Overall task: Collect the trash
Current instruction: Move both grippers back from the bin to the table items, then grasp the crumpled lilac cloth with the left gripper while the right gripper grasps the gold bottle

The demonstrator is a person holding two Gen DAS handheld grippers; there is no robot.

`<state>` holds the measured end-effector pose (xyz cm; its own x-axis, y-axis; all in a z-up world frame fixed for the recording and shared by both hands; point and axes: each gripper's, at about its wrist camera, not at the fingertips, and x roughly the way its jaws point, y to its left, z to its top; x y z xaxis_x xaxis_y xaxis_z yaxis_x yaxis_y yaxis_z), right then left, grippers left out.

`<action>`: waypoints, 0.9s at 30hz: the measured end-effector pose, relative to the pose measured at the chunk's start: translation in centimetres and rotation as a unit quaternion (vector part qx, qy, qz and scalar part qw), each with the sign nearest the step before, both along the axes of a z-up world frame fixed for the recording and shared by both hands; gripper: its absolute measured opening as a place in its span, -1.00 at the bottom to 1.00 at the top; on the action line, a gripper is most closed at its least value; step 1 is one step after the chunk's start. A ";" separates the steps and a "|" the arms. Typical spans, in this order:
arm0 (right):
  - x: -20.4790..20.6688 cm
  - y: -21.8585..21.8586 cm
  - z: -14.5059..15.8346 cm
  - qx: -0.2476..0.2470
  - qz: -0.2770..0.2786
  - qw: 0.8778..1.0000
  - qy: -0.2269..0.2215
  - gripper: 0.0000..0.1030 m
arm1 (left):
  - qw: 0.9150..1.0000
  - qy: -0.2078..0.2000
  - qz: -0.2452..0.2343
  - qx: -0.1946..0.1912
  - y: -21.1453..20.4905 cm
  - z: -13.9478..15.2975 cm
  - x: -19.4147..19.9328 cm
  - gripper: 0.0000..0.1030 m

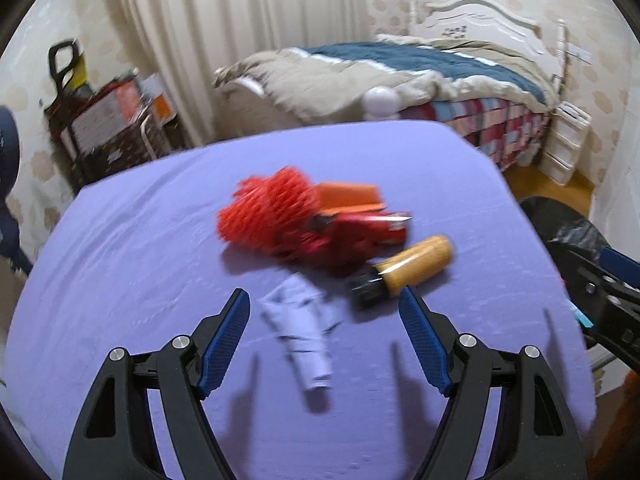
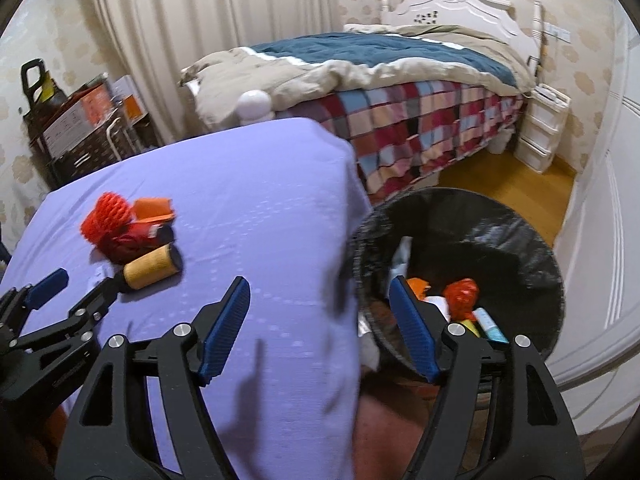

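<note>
On the purple-covered table (image 1: 140, 240) lie a crumpled white paper (image 1: 300, 332), a yellow bottle with a black cap (image 1: 404, 270), a red spiky net (image 1: 268, 212) and a red and orange package (image 1: 360, 224). My left gripper (image 1: 324, 304) is open just above the white paper, its fingers on either side of it. My right gripper (image 2: 320, 292) is open and empty at the table's right edge, beside a black-lined trash bin (image 2: 520, 248) holding several pieces of trash. The left gripper (image 2: 76, 284) shows in the right wrist view next to the yellow bottle (image 2: 154, 266).
A bed (image 2: 400, 92) with a checked cover stands behind the table. A white drawer unit (image 2: 540, 136) is by the wall at right. Boxes and a dark cart (image 1: 108, 128) stand at the back left. Wooden floor (image 2: 500, 184) lies beyond the bin.
</note>
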<state>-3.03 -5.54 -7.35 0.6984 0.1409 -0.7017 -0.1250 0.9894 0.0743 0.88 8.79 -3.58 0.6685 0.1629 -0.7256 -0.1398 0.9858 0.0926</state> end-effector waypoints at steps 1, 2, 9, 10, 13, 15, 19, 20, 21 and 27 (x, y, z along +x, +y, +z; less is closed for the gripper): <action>0.0 0.4 0.0 0.001 0.004 1.000 0.001 0.43 | 1.000 0.007 0.005 -0.006 0.6 -0.3 0.2 0.45; 0.0 1.0 -0.1 0.002 0.011 1.000 0.003 0.51 | 1.000 0.017 0.009 -0.013 1.1 -0.7 0.4 0.44; 0.3 5.6 -1.0 -0.017 0.056 0.998 0.011 0.54 | 0.998 0.043 0.004 -0.039 3.3 -1.8 0.5 -0.04; 0.4 6.0 -1.0 -0.020 0.060 0.998 0.012 0.54 | 0.998 0.042 0.000 -0.036 3.4 -1.8 0.4 -0.05; 0.8 7.2 -1.0 -0.024 0.068 0.997 0.010 0.54 | 0.998 0.040 0.002 -0.038 4.0 -1.8 0.1 -0.07; 1.4 7.6 -0.9 -0.024 0.064 0.998 0.008 0.54 | 0.998 0.039 0.012 -0.038 5.0 -1.8 -0.3 -0.08; 2.9 7.4 -0.7 -0.014 0.039 0.999 0.010 0.54 | 0.998 0.039 0.031 -0.035 7.1 -1.8 -1.1 -0.08; 3.3 7.3 -0.7 -0.012 0.033 0.999 0.011 0.54 | 0.998 0.039 0.037 -0.032 7.7 -1.8 -1.4 -0.08; 3.9 7.2 -0.7 -0.012 0.026 1.000 0.012 0.54 | 0.998 0.038 0.041 -0.029 8.3 -1.8 -1.6 -0.08; 5.9 7.5 -1.7 -0.021 0.026 0.998 0.049 0.54 | 0.996 0.037 0.074 -0.021 11.4 -1.8 -2.7 -0.07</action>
<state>2.90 1.95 -9.01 0.6194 0.1444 -0.7717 -0.1699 0.9843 0.0478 -1.80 20.16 -5.36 0.5846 0.2239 -0.7798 -0.2779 0.9583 0.0668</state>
